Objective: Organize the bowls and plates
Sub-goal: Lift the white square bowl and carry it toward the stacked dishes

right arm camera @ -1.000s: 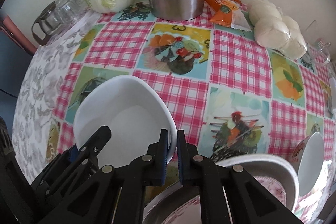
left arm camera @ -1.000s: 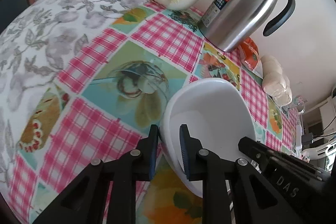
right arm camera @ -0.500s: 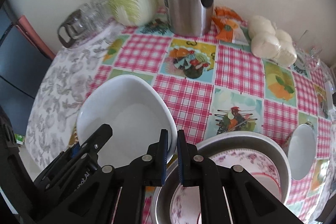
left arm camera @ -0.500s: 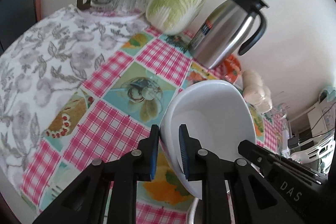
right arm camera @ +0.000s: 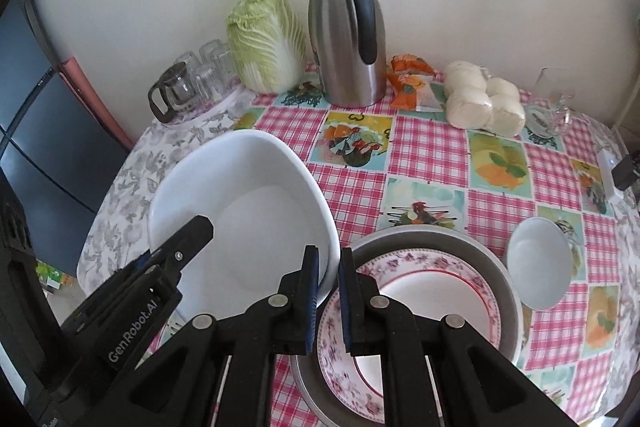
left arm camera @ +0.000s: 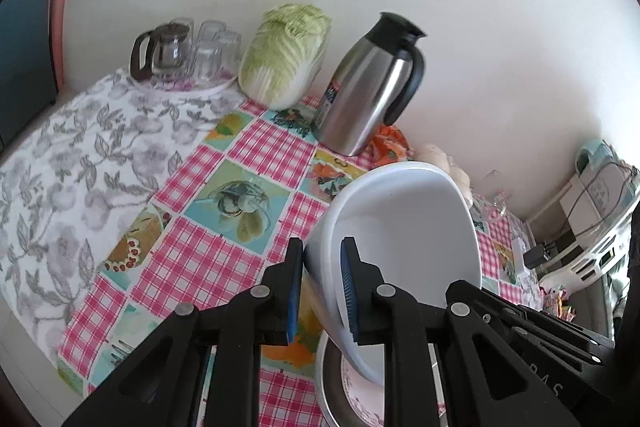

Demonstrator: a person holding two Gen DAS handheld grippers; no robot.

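Note:
A large white bowl is held in the air between both grippers. My left gripper is shut on its left rim. My right gripper is shut on its right rim. Below the bowl's right side sits a grey metal plate with a pink floral plate on it; both also show under the bowl in the left wrist view. A small white bowl stands to the right of the plates.
At the back by the wall stand a steel thermos, a cabbage, a glass jug with glasses, orange packets and white buns. The checked tablecloth covers the table.
Both grippers have lifted the white bowl higher off the table and carried it toward the stacked plates. The table and back objects look farther away.

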